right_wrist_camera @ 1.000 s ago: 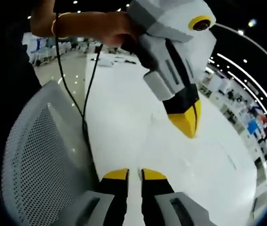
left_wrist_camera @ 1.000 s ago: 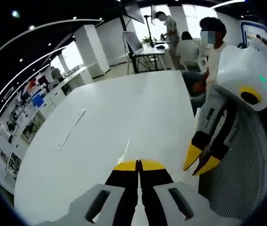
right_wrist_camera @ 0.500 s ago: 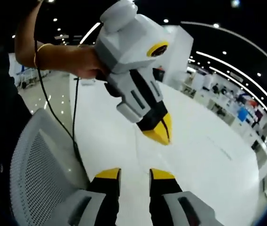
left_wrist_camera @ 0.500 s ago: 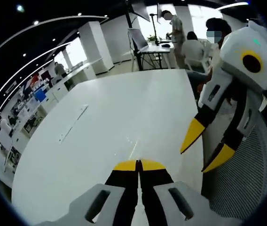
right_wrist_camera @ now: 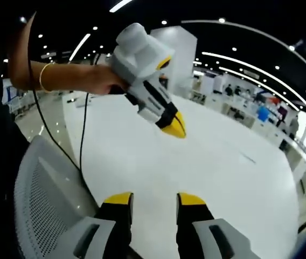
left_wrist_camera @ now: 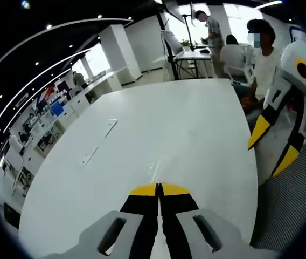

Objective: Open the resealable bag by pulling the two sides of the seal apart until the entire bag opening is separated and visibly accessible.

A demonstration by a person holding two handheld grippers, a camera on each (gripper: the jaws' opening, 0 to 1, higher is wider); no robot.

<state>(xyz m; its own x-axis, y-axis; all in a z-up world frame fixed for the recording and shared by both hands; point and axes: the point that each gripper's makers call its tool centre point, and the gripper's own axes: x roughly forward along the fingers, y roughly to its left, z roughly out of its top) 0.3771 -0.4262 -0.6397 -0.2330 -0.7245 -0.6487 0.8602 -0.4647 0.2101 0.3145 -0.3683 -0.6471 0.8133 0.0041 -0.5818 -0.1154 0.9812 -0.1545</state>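
Observation:
My left gripper [left_wrist_camera: 159,188] is shut over a white table [left_wrist_camera: 158,118], yellow tips pressed together with nothing visible between them. A faint shiny streak [left_wrist_camera: 153,167] lies just ahead of the tips; I cannot tell what it is. The same left gripper [right_wrist_camera: 175,127] hangs above the table [right_wrist_camera: 207,162] in the right gripper view, held by a hand with a bracelet. My right gripper [right_wrist_camera: 154,199] is open, its jaws well apart and empty. It also shows at the right of the left gripper view as the right gripper [left_wrist_camera: 272,148], off the table's edge.
A grey mesh chair [right_wrist_camera: 40,205] stands against the table's near edge, also seen as the chair [left_wrist_camera: 296,216]. A narrow slot [left_wrist_camera: 96,144] is set into the tabletop. Seated people [left_wrist_camera: 261,54] and a desk [left_wrist_camera: 196,54] are beyond the far end. A black cable [right_wrist_camera: 83,140] hangs from the left gripper.
The right gripper has opened wider and drawn away from the left one, toward the chair. The left gripper stays shut over the table.

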